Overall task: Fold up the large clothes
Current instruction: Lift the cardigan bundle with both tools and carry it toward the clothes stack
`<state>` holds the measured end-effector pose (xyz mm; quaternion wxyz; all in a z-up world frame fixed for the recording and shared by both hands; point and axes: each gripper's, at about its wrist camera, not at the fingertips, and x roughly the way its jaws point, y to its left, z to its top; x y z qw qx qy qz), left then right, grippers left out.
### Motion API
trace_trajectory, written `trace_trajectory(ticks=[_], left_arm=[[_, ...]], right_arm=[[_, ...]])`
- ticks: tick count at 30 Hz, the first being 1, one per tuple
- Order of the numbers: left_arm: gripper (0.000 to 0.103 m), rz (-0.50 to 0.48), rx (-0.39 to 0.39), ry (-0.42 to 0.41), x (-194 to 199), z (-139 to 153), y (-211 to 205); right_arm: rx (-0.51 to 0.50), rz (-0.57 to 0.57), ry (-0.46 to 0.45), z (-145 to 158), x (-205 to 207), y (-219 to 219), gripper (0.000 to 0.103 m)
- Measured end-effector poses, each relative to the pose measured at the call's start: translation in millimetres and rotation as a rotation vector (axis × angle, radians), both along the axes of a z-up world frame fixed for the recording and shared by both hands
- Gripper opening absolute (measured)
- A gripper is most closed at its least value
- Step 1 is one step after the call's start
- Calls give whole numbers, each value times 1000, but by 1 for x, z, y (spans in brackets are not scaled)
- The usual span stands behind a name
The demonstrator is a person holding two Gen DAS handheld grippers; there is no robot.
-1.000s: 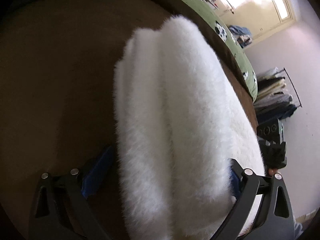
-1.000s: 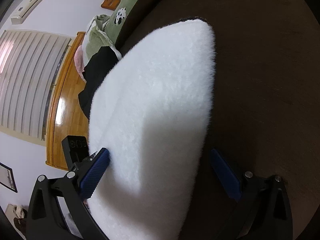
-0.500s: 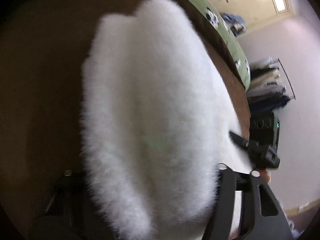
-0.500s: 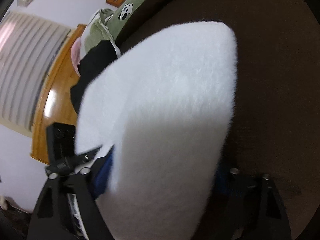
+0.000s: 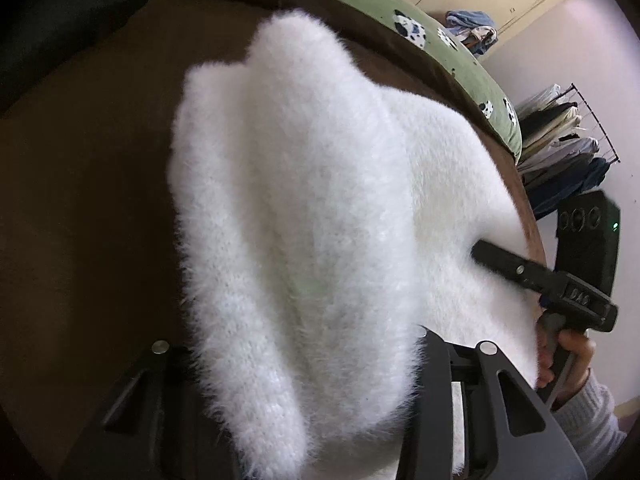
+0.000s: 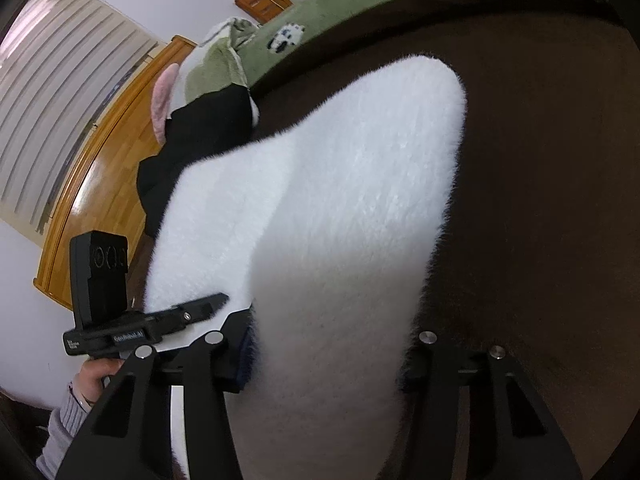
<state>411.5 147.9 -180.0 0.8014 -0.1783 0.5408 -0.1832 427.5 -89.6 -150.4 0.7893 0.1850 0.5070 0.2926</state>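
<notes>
Folding nearly done: fluffy white sweater [image 5: 304, 216], already a thick bundle on the brown bedspread [image 5: 80, 208], squeezed by left gripper [image 5: 296, 364] and right gripper [image 6: 324, 344], jaws just closing; placing remains.

Left gripper [image 5: 296, 364] jaws just closed in, white fluffy garment [image 5: 304, 200] bunched between them, pads pressing both sides. Right gripper [image 6: 328, 344] same: jaws just narrowed, clamped across the fabric. Both point downward, hands on the handles.
</notes>
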Motion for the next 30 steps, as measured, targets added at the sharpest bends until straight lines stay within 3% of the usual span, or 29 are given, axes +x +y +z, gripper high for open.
trace_trajectory(ticks=[7,16,30], left_arm=[[41,-19,24,-50,-20,44,-12],[41,-90,58,-90,-73,110,-51],[41,-195,46,-112,-146,135,-126]], right_arm=[[-15,-9,-53,49,-34,-13,50],[-32,-51,-76,109,-103,-60,50],[-53,-155,-114,144,-195,-153,50]])
